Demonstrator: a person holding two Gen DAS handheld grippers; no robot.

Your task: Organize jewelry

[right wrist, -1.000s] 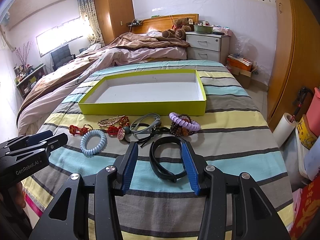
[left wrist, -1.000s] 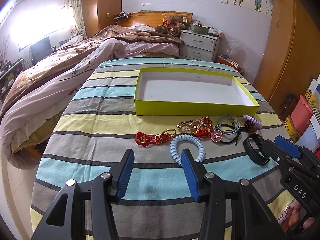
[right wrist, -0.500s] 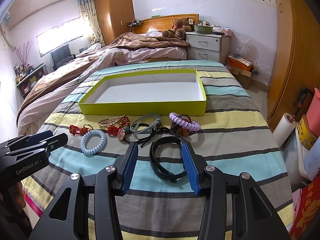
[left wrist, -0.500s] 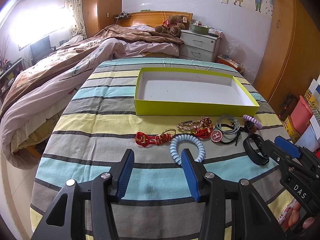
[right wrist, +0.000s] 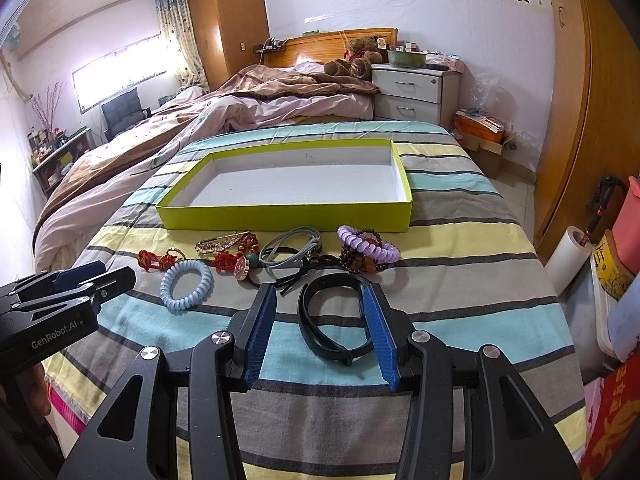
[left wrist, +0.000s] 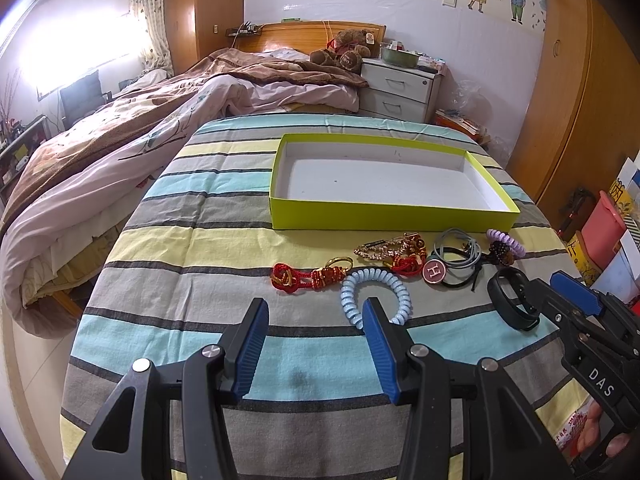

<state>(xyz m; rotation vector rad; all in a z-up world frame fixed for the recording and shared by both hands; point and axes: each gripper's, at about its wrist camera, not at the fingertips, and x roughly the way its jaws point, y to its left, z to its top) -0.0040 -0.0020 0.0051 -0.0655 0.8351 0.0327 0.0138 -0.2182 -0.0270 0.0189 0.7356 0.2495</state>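
while the black wristband (right wrist: 334, 322) lies on the striped bedspread (right wrist: 460, 248) between the spread fingers of the right gripper (right wrist: 320, 328), the left gripper (left wrist: 314, 346), also spread, hovers just short of the blue coil bracelet (left wrist: 376, 294); remaining jewelry sits before the lime-green tray (left wrist: 384, 222).

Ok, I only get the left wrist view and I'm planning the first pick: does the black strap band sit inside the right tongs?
Observer: Yes. The black strap band lies flat on the striped cloth between the open right tongs, with neither finger gripping it.
Operator: And the purple coil hair tie, is it lying free?
Observer: No. The purple coil hair tie rests on top of a brown bead bracelet.
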